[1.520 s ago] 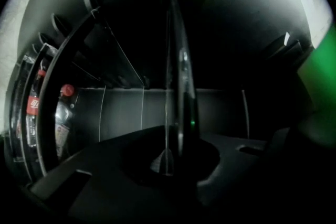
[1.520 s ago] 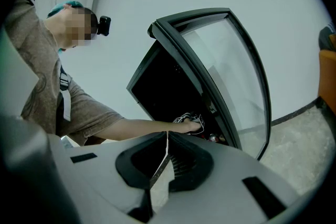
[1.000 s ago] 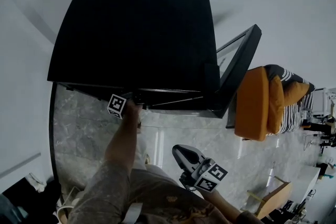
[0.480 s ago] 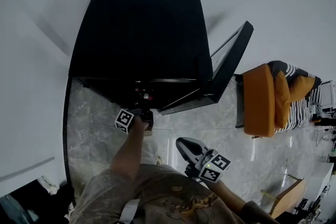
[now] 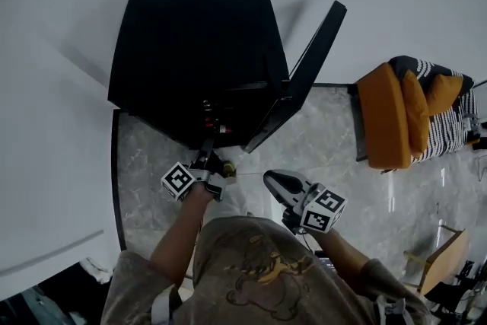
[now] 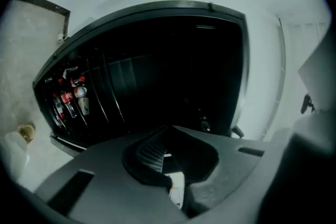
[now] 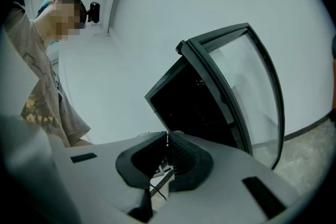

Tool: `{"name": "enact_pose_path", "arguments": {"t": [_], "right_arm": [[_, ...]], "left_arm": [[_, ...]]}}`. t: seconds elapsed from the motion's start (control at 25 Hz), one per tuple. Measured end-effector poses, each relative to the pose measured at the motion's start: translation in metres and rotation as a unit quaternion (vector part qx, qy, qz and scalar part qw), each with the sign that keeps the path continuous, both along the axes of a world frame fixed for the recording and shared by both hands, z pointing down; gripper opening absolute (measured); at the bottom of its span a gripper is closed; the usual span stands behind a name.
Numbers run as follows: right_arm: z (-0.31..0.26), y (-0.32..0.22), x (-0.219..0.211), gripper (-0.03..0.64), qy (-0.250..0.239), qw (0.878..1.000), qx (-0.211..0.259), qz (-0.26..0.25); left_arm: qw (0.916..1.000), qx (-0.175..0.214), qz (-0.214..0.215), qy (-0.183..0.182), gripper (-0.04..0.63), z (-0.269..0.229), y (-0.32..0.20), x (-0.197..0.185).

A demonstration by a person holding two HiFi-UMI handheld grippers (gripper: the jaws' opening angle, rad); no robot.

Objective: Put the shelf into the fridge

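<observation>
The claw (image 6: 167, 135), jaws together, faces the dark open fridge (image 6: 173, 68).

The fridge (image 5: 198, 49) is black, and its door (image 5: 308, 65) has a black frame. The drinks (image 6: 68, 97) inside are red and white. The floor (image 5: 152, 171) is grey marble with pale veins. The armchair (image 5: 384, 118) is orange, with a black-and-white striped cloth (image 5: 449, 133). The marker cubes (image 5: 177, 181) are white with black squares. The person's shirt (image 5: 259, 270) is khaki with a yellow print.
</observation>
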State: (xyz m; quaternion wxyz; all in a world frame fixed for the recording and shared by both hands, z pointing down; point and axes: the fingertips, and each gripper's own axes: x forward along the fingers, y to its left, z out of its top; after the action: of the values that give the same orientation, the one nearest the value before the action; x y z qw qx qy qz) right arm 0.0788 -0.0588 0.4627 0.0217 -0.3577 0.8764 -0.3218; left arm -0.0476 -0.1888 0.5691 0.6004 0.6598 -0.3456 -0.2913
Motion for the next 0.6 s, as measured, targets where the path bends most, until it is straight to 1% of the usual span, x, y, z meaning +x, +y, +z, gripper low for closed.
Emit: {"name": "enact_pose_path", "arguments": {"t": [0.12,0.24,0.36,0.44,0.48,0.56,0.6], "right_arm": [[-0.008,0.006,-0.001,0.025,-0.003,1.0,0.012,-0.006],[-0.021,0.015,-0.003,0.025,0.0,1.0,0.025,-0.018],[-0.031,0.025,-0.001,0.025,0.004,0.999,0.042,-0.032],[-0.039,0.031,0.002,0.025,0.003,0.998,0.049,-0.038],[-0.045,0.034,0.003,0.025,0.001,0.998,0.052,-0.042],[-0.056,0.04,0.004,0.025,0.001,0.997,0.062,-0.052],[-0.061,0.043,0.004,0.025,0.005,0.996,0.069,-0.056]], "left_arm": [[0.9992,0.015,0.038,0.004,0.005,-0.039,0.024,0.007],[0.9947,0.044,0.087,-0.031,0.005,-0.07,0.049,0.014],[0.9856,0.085,0.132,-0.062,0.005,-0.1,0.07,0.022],[0.9762,0.124,0.162,-0.075,0.005,-0.124,0.083,0.031],[0.97,0.144,0.178,-0.082,0.005,-0.136,0.091,0.035],[0.9555,0.181,0.21,-0.1,0.005,-0.157,0.108,0.045],[0.9467,0.199,0.227,-0.113,0.005,-0.164,0.117,0.049]]}}
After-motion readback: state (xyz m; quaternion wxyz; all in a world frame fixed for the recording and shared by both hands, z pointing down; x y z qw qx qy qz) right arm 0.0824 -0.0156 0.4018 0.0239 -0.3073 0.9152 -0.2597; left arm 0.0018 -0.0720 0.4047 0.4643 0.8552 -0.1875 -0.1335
